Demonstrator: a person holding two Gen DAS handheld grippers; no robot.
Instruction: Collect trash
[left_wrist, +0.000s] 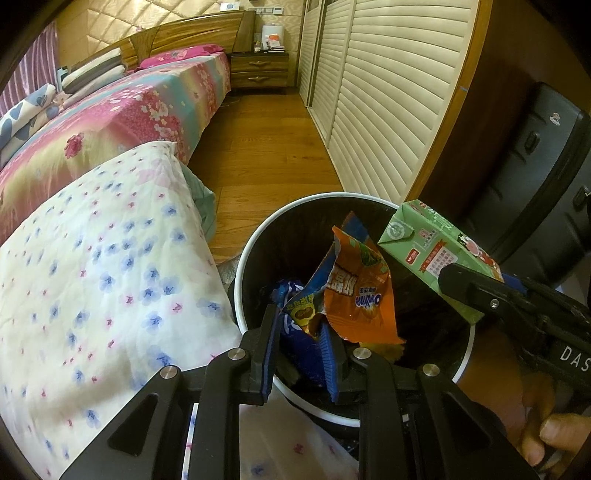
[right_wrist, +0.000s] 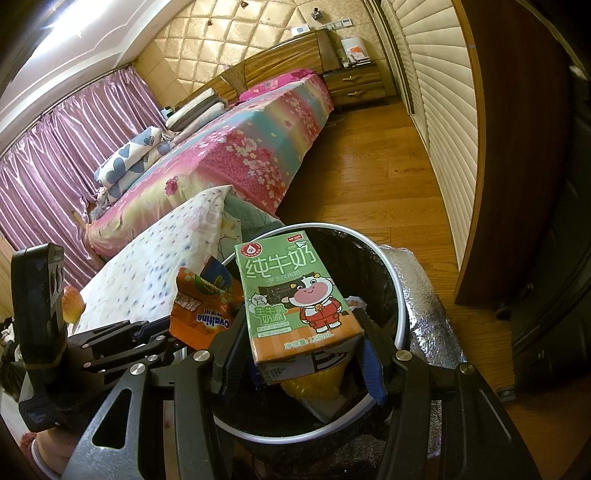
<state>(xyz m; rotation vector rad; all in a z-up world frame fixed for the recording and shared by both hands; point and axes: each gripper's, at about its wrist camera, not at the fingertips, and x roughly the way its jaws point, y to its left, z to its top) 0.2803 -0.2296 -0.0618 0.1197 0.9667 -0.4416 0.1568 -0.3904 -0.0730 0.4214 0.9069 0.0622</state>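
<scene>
The left hand-held gripper (left_wrist: 304, 332) pinches an orange Ovaltine wrapper (left_wrist: 360, 295) above the black-lined trash bin (left_wrist: 295, 229). Beside it, the right hand-held gripper (right_wrist: 306, 354) clamps a green milk carton (right_wrist: 295, 295) over the bin.

Bedroom setting. A bed (right_wrist: 258, 147) with a floral pink cover is seen at the far left, backed by a wooden headboard (right_wrist: 280, 62). A nightstand (left_wrist: 260, 70) stands far beside it. Louvred wardrobe doors (left_wrist: 388, 92) line the right. A white flowered quilt (left_wrist: 92, 288) lies near left. Pink curtains (right_wrist: 55, 158) hang far left above the wood floor (left_wrist: 258, 155).
</scene>
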